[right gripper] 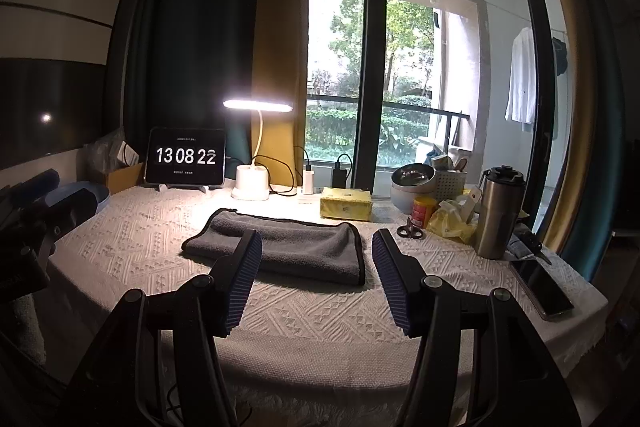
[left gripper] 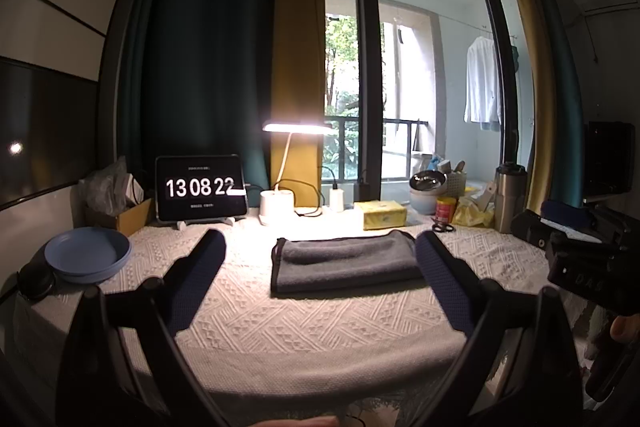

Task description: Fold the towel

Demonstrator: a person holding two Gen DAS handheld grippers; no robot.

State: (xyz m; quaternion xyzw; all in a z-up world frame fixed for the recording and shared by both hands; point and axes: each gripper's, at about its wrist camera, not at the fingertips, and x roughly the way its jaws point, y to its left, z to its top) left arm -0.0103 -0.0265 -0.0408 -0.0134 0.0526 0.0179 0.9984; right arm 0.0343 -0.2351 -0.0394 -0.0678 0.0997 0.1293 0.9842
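A grey towel [left gripper: 344,263] with dark edging lies folded into a flat rectangle on the white textured tablecloth [left gripper: 280,323]; it also shows in the right wrist view [right gripper: 296,251]. My left gripper [left gripper: 320,247] is open and empty, held above the table's near side, short of the towel. My right gripper [right gripper: 316,243] is open and empty, its fingers framing the towel's near right part from above. The right gripper body also shows at the right edge of the left wrist view [left gripper: 580,255].
A blue plate [left gripper: 88,255] sits at the left. A tablet clock [left gripper: 200,187], lamp base [left gripper: 276,203] and yellow tissue pack [left gripper: 380,215] line the back. Scissors [right gripper: 410,229], a steel tumbler [right gripper: 498,211], a red can [right gripper: 424,211] and a phone [right gripper: 542,287] are at the right.
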